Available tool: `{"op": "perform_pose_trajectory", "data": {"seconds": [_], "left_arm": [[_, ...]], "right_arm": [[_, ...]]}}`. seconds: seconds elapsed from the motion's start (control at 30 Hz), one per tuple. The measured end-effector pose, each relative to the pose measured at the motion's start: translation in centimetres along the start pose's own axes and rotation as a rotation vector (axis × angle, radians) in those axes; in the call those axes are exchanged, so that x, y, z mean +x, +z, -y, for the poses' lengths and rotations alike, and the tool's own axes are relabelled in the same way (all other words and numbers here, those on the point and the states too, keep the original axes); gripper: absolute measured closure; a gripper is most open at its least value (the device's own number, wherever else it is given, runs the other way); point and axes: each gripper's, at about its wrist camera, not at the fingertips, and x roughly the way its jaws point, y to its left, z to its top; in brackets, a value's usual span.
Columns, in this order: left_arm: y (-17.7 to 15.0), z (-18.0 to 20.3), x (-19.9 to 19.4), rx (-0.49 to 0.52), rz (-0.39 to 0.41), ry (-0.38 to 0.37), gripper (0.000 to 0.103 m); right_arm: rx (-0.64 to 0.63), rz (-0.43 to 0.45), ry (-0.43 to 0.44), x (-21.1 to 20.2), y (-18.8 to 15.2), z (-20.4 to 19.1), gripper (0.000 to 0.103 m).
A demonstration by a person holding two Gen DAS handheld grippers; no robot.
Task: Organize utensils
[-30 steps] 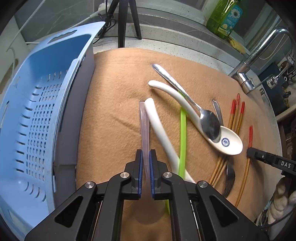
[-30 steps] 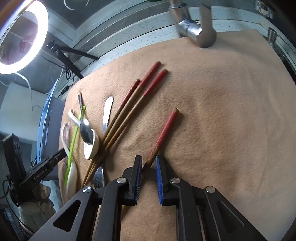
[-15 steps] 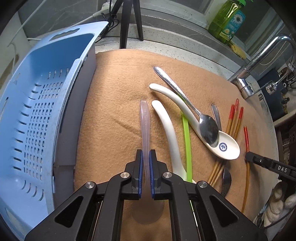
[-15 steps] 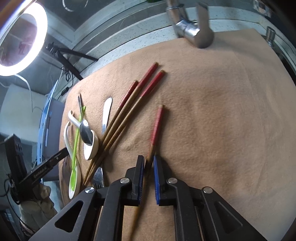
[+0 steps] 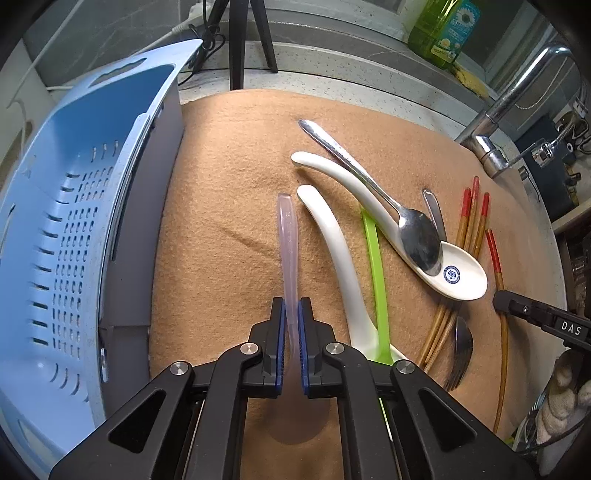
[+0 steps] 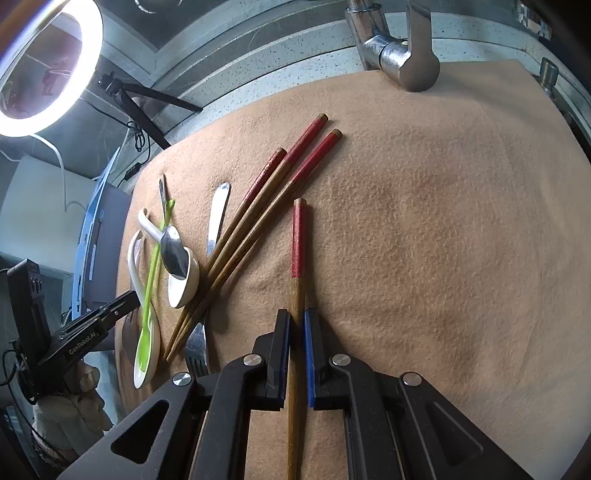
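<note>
My left gripper (image 5: pixel 290 314) is shut on a translucent pink spoon (image 5: pixel 287 243), its handle pointing away over the tan mat (image 5: pixel 221 184). Right of it lie two white ceramic spoons (image 5: pixel 332 251), a green plastic spoon (image 5: pixel 376 266), a metal spoon (image 5: pixel 406 225), a fork (image 5: pixel 461 343) and three red-topped chopsticks (image 5: pixel 472 218). My right gripper (image 6: pixel 296 321) is shut on a fourth red-topped chopstick (image 6: pixel 298 251), which points straight ahead. The other three chopsticks (image 6: pixel 273 195) lie to its left in the right wrist view.
A light blue perforated basket (image 5: pixel 66 229) stands along the mat's left edge. A chrome faucet (image 6: pixel 399 55) rises at the back right. A green dish-soap bottle (image 5: pixel 447 29) and a tripod leg (image 5: pixel 236 40) stand behind the mat.
My left gripper has lifted the pink spoon away from the white spoon. My right gripper has closed on the single chopstick and turned it straight ahead.
</note>
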Motion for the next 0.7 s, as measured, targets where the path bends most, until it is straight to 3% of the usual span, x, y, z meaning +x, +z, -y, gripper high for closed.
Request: {"op": "perform_pose_trajectory", "data": {"seconds": [0.4, 0.7], "left_arm": [[-1.1, 0.0, -3.3, -0.032, 0.084, -0.057, 0.098], [-1.0, -0.9, -7.3, -0.035, 0.185, -0.088, 0.098]], "right_arm": [[-0.002, 0.069, 0.025, -2.6, 0.3, -0.6, 0.096], [-0.073, 0.134, 0.074, -5.1, 1.0, -4.9, 0.096]]}}
